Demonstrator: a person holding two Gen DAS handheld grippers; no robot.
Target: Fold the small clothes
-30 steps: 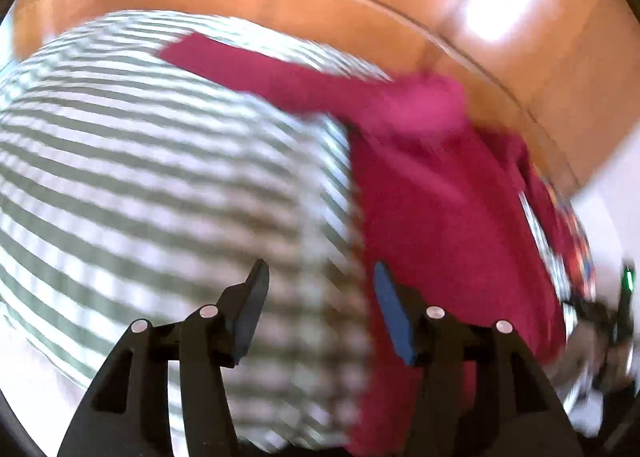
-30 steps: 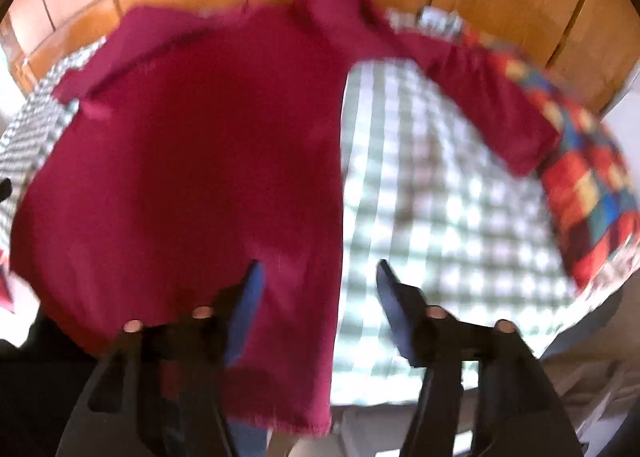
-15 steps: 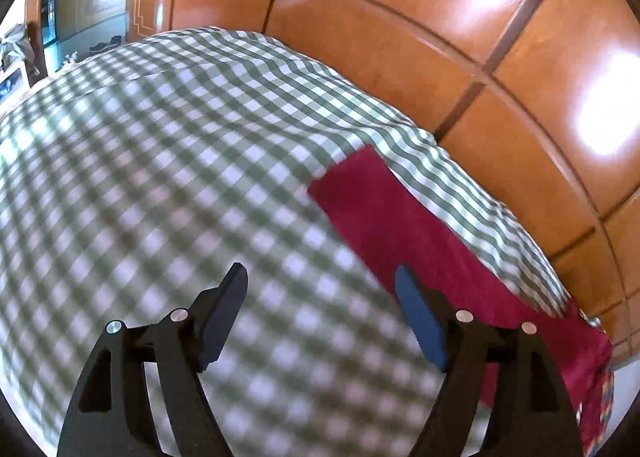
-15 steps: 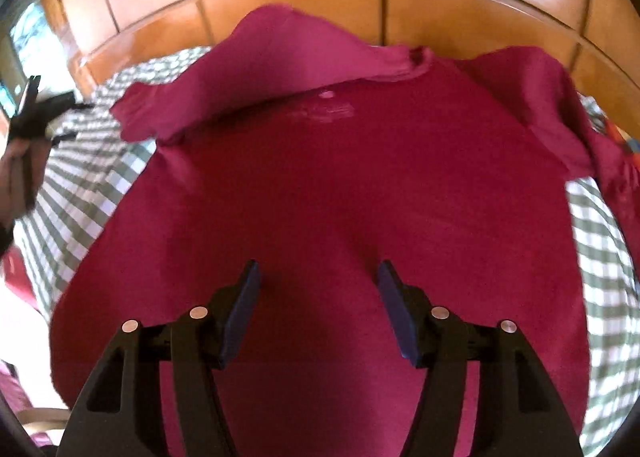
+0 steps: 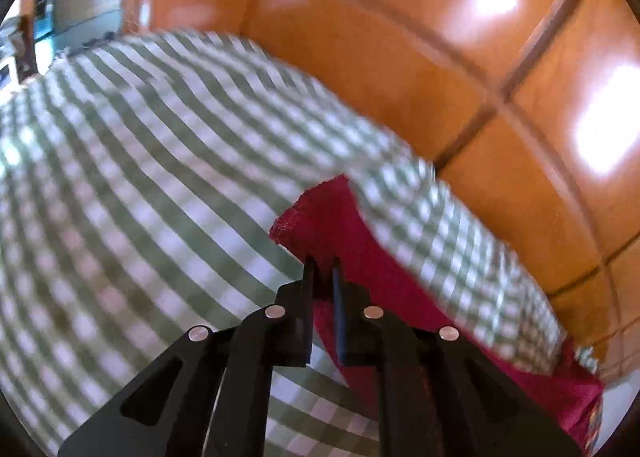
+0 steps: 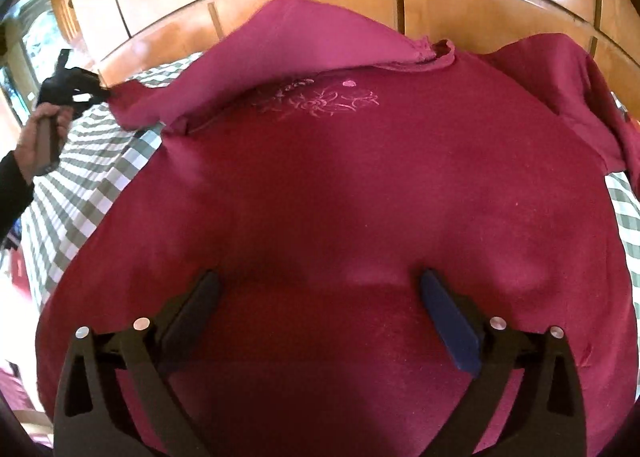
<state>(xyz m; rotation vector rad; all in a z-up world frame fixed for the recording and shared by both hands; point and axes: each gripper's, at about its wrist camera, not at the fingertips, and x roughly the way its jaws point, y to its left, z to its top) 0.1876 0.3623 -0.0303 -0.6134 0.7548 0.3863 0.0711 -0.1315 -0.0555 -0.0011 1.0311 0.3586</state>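
Note:
A dark red long-sleeved shirt lies spread face up on a green-and-white checked cloth, with pale flower embroidery on its chest. My left gripper is shut on the end of the shirt's left sleeve. In the right wrist view that gripper holds the sleeve tip at the far left, and the sleeve lies stretched out from the shoulder. My right gripper hovers over the shirt's lower body. Its jaws are opening wide, with only flat fabric beneath them. The other sleeve lies bunched at the right.
Glossy wooden panels rise right behind the checked cloth's far edge. A person's hand in a dark sleeve holds the left gripper. A patch of multicoloured fabric shows at the shirt's far side. Bare checked cloth stretches to the left of the shirt.
My left gripper swung left to the sleeve end and closed on it. My right gripper came in over the shirt's body and its jaws spread wider.

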